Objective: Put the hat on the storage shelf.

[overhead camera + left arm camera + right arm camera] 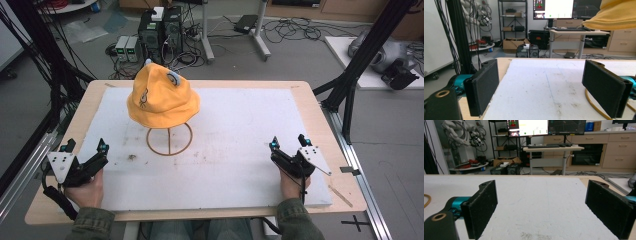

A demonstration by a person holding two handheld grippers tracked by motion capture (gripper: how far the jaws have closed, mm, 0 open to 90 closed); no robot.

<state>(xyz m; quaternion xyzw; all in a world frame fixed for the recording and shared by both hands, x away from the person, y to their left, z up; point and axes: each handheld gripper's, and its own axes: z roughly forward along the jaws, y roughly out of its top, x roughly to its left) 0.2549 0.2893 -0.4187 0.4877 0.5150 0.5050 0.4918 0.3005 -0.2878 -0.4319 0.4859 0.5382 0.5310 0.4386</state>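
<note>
1 yellow hat (162, 97) sits on 1 wire stand (169, 140); its small printed mark is unreadable. My 2 grippers, left (86, 146) and right (288, 142), hold their jaws wide apart, gripping nothing.

Left claw (86, 148) and right claw (288, 141) (each hand-held), jaws wide apart, empty.

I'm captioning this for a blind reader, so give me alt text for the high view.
A yellow hat sits on a wire stand at the back left of a white mat on a wooden table. Near the front edge, a person's hands hold the open left gripper and right gripper, both empty.
</note>
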